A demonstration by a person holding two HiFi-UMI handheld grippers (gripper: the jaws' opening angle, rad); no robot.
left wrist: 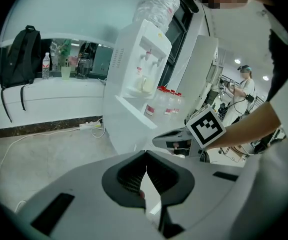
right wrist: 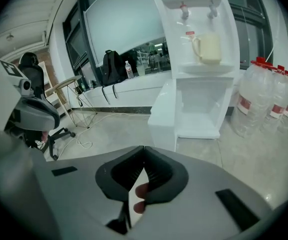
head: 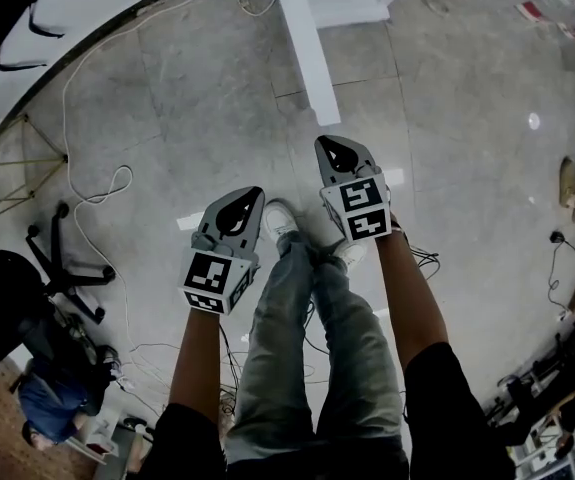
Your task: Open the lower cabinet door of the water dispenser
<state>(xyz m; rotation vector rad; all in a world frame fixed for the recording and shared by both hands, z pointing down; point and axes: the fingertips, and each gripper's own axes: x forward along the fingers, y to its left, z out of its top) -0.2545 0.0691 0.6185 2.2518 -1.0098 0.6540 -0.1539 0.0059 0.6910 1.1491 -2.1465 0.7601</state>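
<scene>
Water dispenser [right wrist: 199, 59] stands upright at the upper centre-right of the right gripper view, a tall white box with its long axis vertical and its front with the two taps turned toward the camera. Its lower cabinet door [right wrist: 163, 116] is already swung out to the left of the frame, baring the white cabinet behind it. It rests on a polished grey tiled floor [head: 217, 98], in a room with a long white counter [right wrist: 133, 91] running along the far wall to its left. A black office chair [right wrist: 31, 109] sits at the left edge, well apart from it. Clear water bottles [right wrist: 264, 99] with red caps stand just beside the dispenser at the right, and an upturned bottle [left wrist: 156, 6] sits on top of it in the left gripper view. Left gripper [left wrist: 146, 153] and right gripper [right wrist: 144, 148] both have their jaws pressed together with nothing between them; in the head view they hang side by side over the floor. A black backpack [right wrist: 112, 66] sits on the counter. A pale jug [right wrist: 207, 47] stands on the shelf under the taps. A white cable [head: 82, 168] trails across the tiles.
</scene>
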